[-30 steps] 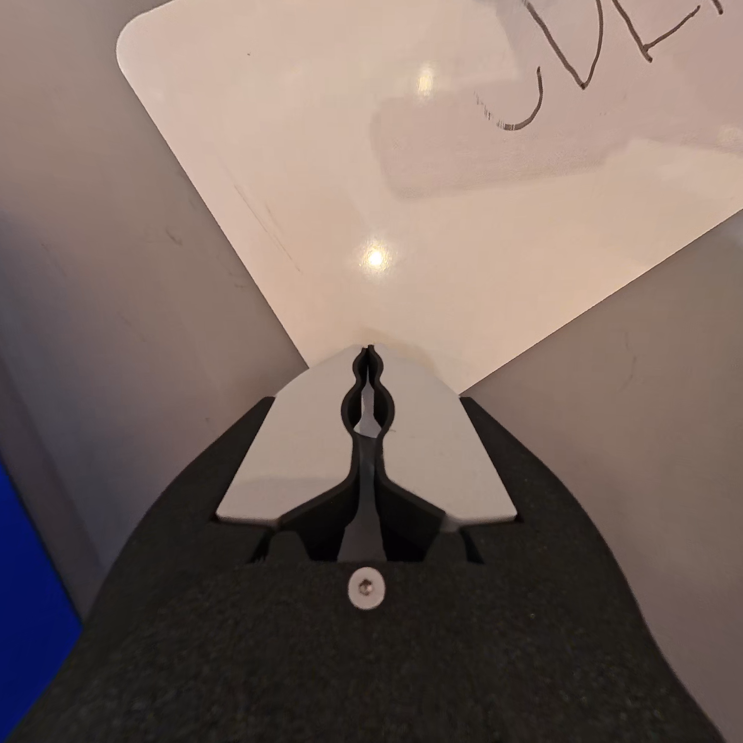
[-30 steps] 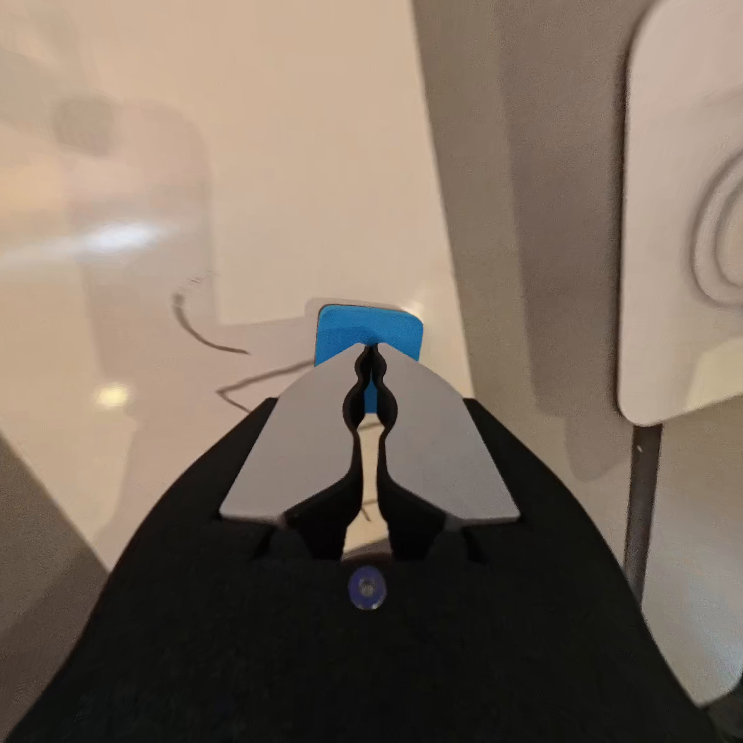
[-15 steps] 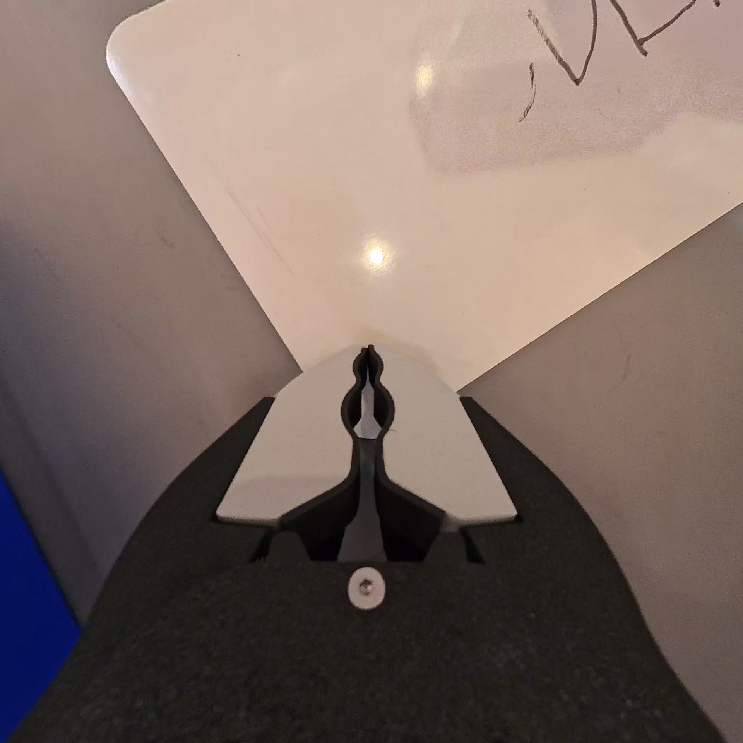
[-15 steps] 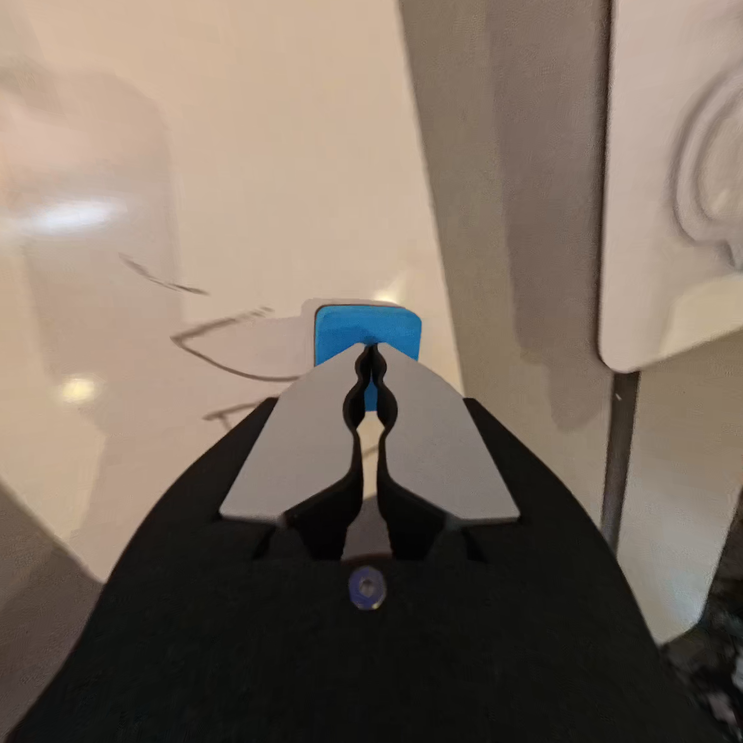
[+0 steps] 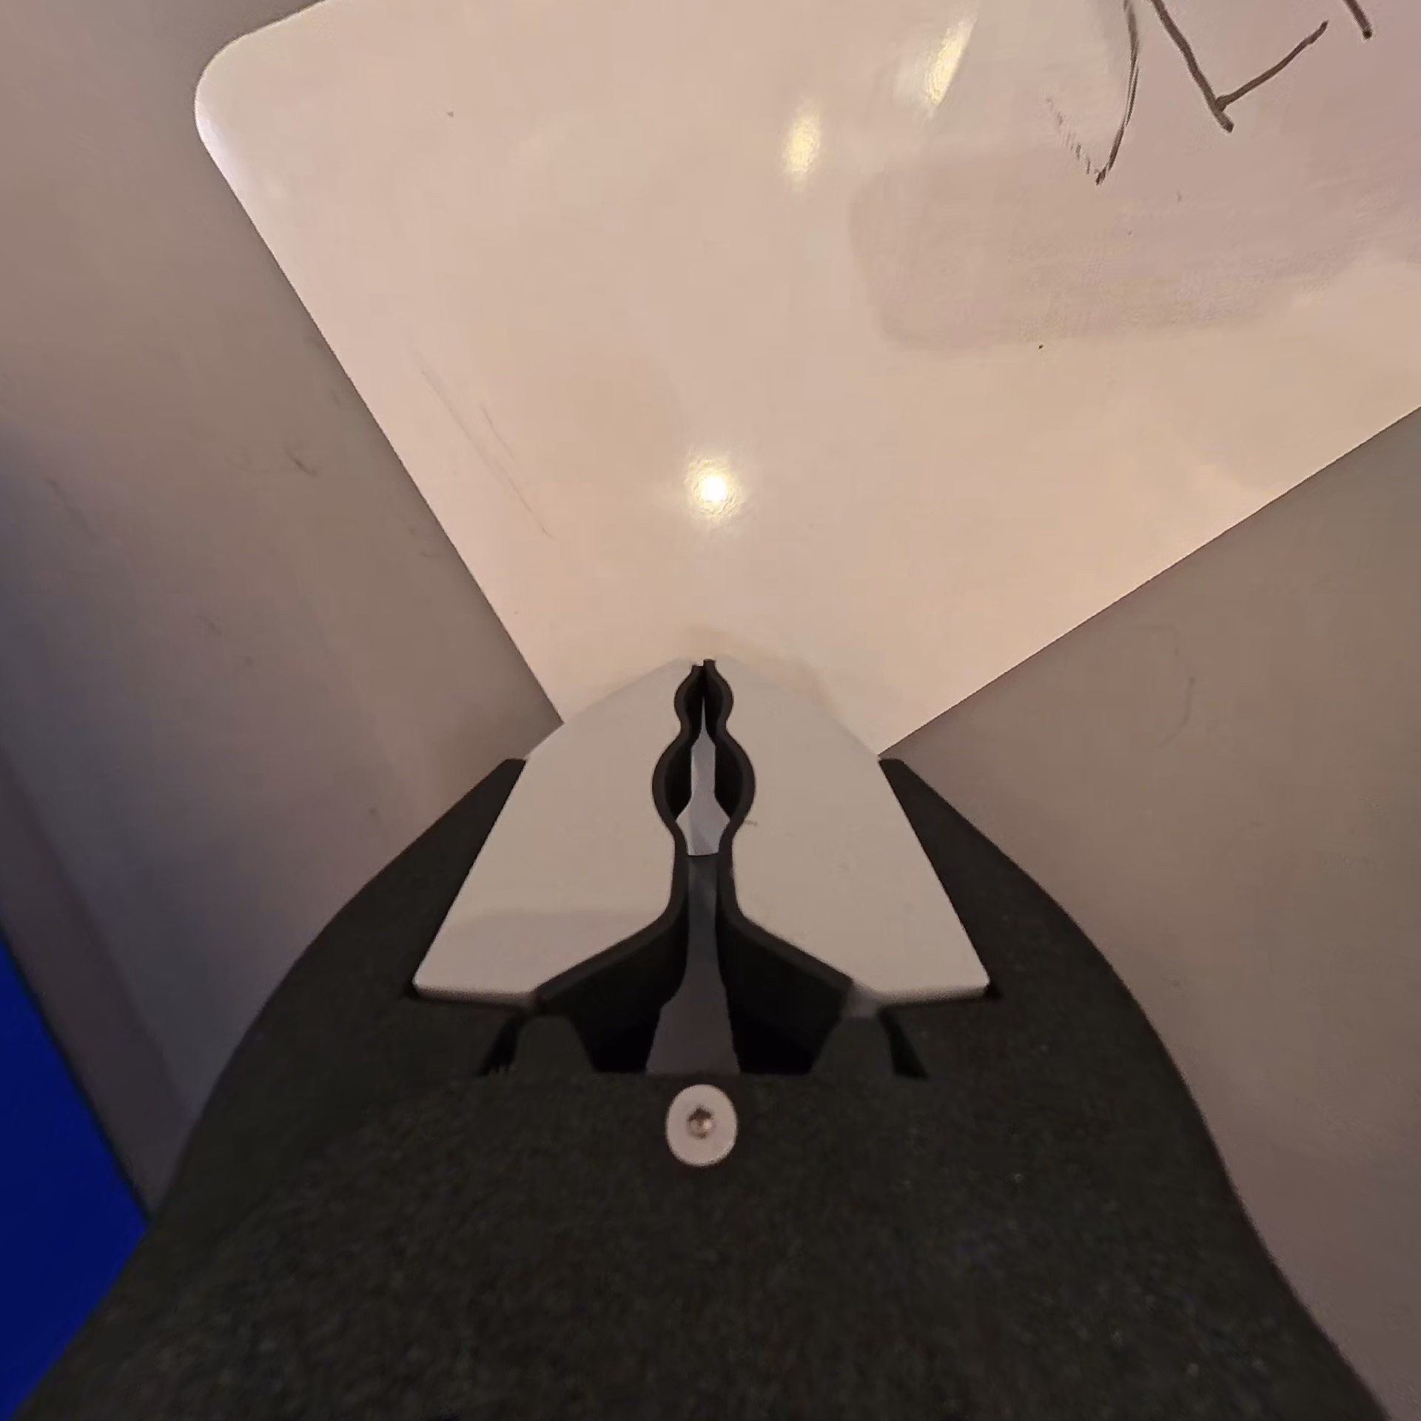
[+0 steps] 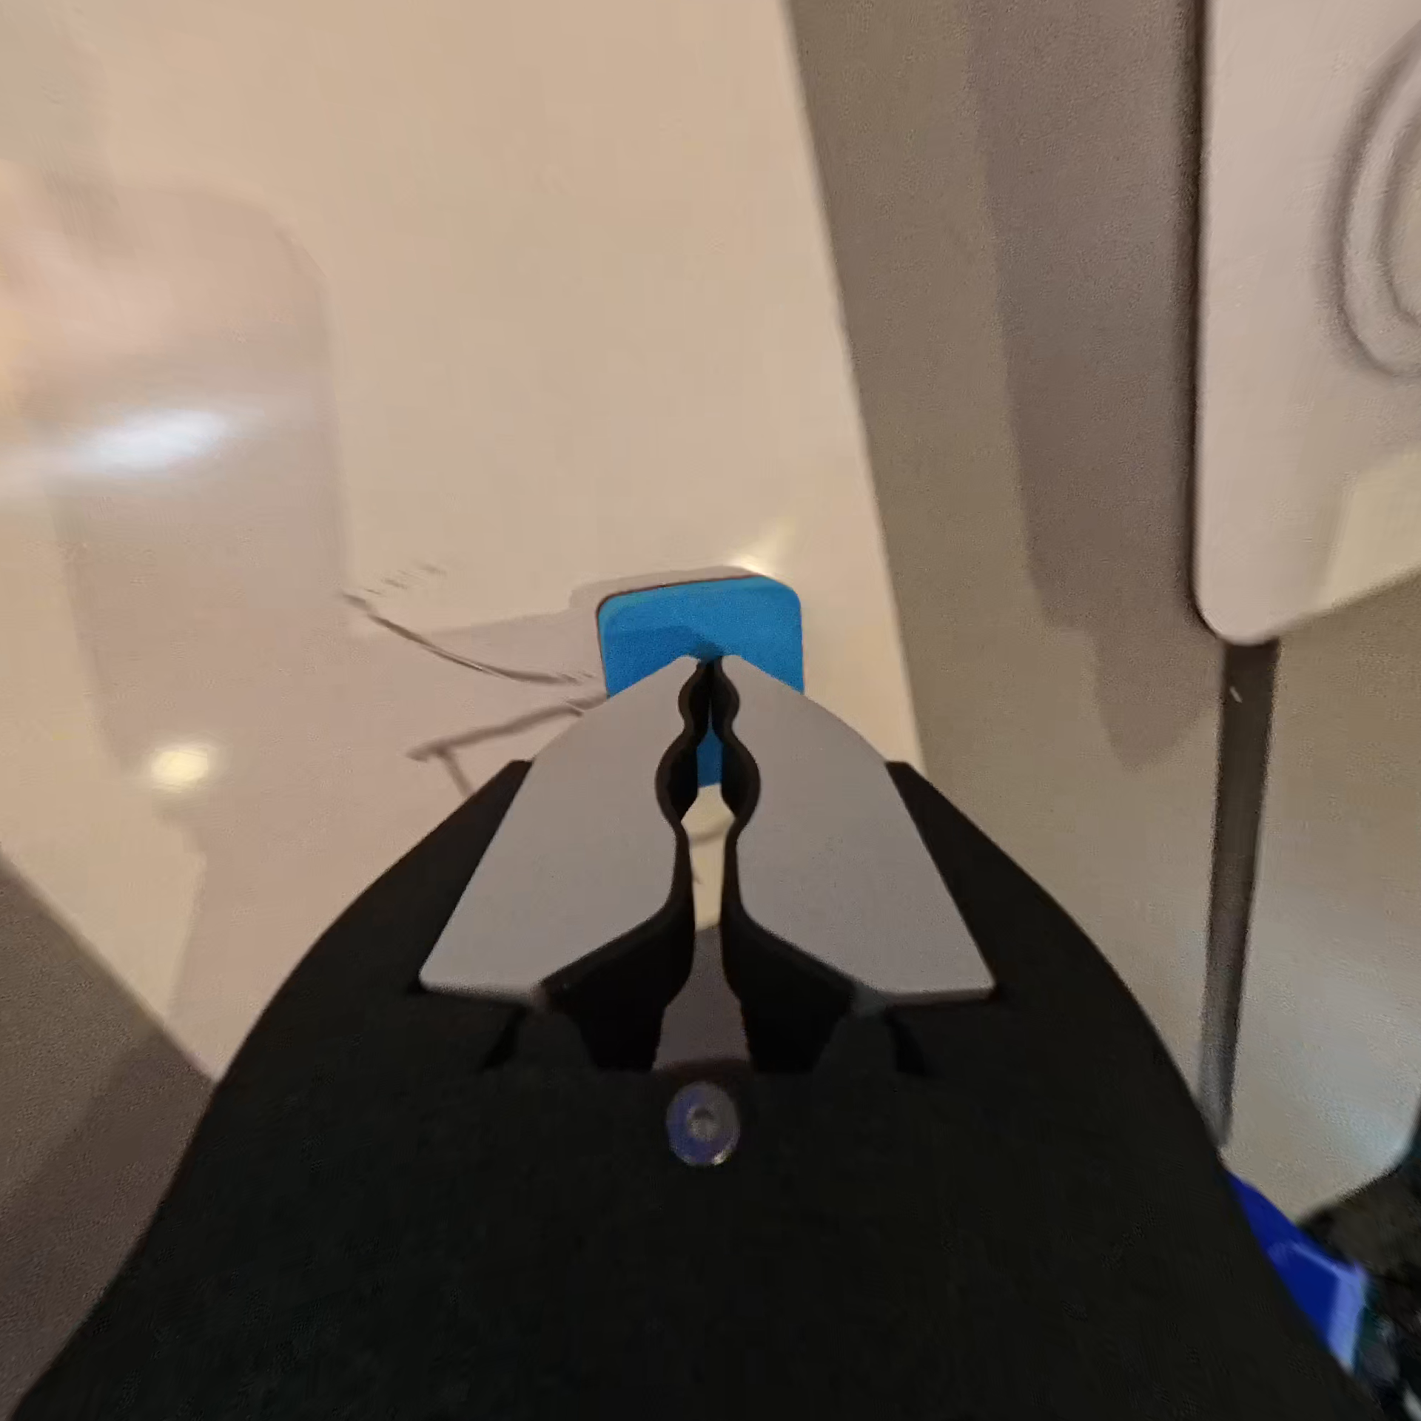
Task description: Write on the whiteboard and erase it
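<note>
The whiteboard lies flat on a grey table, one corner pointing at me. My left gripper is shut, its tips resting at that near corner. Black marker strokes remain at the board's far right, with a grey wiped smudge below them. My right gripper is shut on a blue eraser, which is pressed on the whiteboard near its right edge. Thin marker strokes run just left of the eraser. The view is motion-blurred.
Grey table lies right of the board. A white panel with raised rings stands at the right. A blue object shows at the lower left in the left wrist view, and blue shows at the lower right in the right wrist view.
The right gripper has swept the eraser across the board. The curved stroke at the left of the writing has been wiped away. The left gripper has stayed at the corner.
</note>
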`<state>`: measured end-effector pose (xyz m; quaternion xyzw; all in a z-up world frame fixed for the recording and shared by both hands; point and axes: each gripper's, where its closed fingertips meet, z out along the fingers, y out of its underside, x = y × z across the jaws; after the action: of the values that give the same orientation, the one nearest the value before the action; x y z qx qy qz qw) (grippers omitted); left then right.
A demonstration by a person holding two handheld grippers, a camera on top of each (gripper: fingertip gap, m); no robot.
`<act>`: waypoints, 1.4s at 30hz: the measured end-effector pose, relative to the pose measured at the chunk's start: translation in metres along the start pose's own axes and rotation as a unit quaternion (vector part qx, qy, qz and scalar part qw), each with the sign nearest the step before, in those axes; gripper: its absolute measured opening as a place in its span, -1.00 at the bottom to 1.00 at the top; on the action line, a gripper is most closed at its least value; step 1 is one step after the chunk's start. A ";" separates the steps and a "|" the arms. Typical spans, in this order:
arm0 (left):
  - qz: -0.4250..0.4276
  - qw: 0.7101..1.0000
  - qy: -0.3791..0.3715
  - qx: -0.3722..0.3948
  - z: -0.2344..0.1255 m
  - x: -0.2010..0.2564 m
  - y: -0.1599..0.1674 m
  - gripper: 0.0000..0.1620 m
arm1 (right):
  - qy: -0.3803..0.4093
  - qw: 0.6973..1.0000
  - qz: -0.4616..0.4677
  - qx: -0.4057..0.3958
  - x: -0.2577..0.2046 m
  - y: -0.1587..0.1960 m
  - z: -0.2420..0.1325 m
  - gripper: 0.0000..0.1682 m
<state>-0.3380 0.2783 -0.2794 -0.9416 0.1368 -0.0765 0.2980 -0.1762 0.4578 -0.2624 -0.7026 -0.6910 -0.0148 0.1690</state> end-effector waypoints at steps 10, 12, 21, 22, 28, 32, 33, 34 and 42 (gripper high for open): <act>0.003 1.000 -0.001 0.001 0.001 0.001 -0.001 -1.00 | 0.004 1.000 0.004 0.015 -0.005 0.015 -0.005 -1.00; 0.004 1.000 -0.002 0.000 0.001 0.001 -0.001 -1.00 | -0.004 0.998 0.057 0.004 0.022 0.041 -0.004 -1.00; -0.001 1.000 0.003 0.000 0.001 0.000 -0.002 -1.00 | -0.046 0.990 -0.117 0.056 -0.108 -0.025 -0.025 -1.00; -0.001 1.000 0.004 0.001 0.001 0.000 -0.002 -1.00 | -0.047 0.993 -0.097 0.053 -0.095 -0.019 -0.023 -1.00; 0.003 1.000 0.001 0.000 0.001 0.001 -0.001 -1.00 | -0.006 1.000 0.028 -0.002 0.007 0.040 -0.009 -1.00; 0.000 1.000 0.004 0.001 0.002 0.001 -0.002 -1.00 | -0.045 0.995 -0.080 0.043 -0.084 -0.005 -0.023 -1.00; 0.001 1.000 0.004 0.000 0.001 0.001 -0.002 -1.00 | -0.040 0.991 -0.115 0.048 -0.104 -0.012 -0.027 -1.00; 0.000 1.000 0.005 0.000 0.001 0.001 -0.002 -1.00 | -0.028 0.989 -0.138 0.046 -0.110 -0.013 -0.029 -1.00; 0.003 1.000 0.002 0.001 0.001 0.002 -0.001 -1.00 | -0.004 0.999 0.031 0.000 0.007 0.060 -0.014 -1.00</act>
<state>-0.3357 0.2790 -0.2795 -0.9407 0.1401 -0.0781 0.2989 -0.1139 0.4617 -0.2607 -0.7241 -0.6692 -0.0069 0.1667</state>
